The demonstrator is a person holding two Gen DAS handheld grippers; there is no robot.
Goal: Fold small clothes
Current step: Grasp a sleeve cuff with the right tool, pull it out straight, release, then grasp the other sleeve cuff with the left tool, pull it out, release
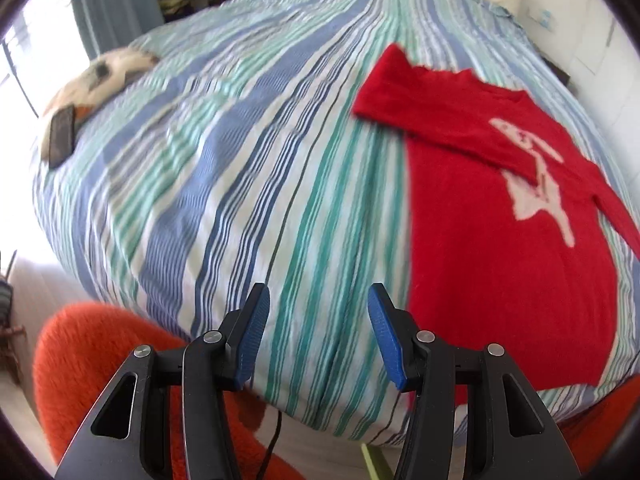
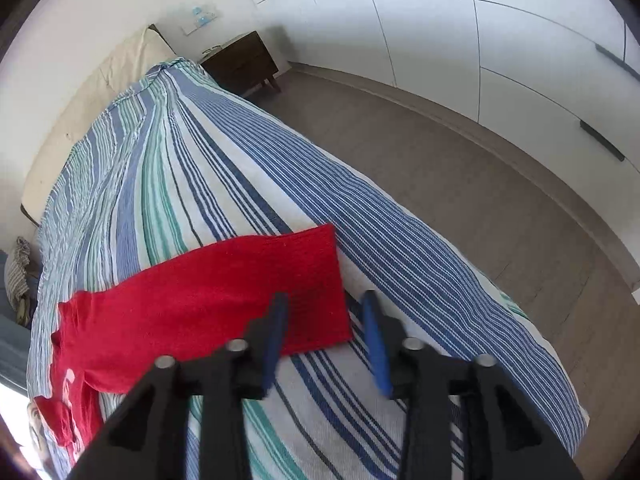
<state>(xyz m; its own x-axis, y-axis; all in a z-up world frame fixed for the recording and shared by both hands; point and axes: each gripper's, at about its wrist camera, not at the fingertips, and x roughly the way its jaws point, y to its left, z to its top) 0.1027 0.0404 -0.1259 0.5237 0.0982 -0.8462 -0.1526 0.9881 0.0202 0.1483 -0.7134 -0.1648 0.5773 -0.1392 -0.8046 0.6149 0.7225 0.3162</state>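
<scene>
We see the red sweater (image 1: pixel 500 240) lying flat on the striped bedspread (image 1: pixel 240 160), one sleeve folded across its white chest motif. Our left gripper (image 1: pixel 318 336) hovers with jaws apart over bare stripes beside it; our right gripper (image 2: pixel 324 344) stands open too, nothing between its pads, just past the sleeve (image 2: pixel 240 288) end

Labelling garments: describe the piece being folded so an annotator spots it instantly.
Start at the striped bed. Near its foot lies a red sweater, one sleeve folded across the chest. It is the only red garment on the bed, with a white figure on its front.
</scene>
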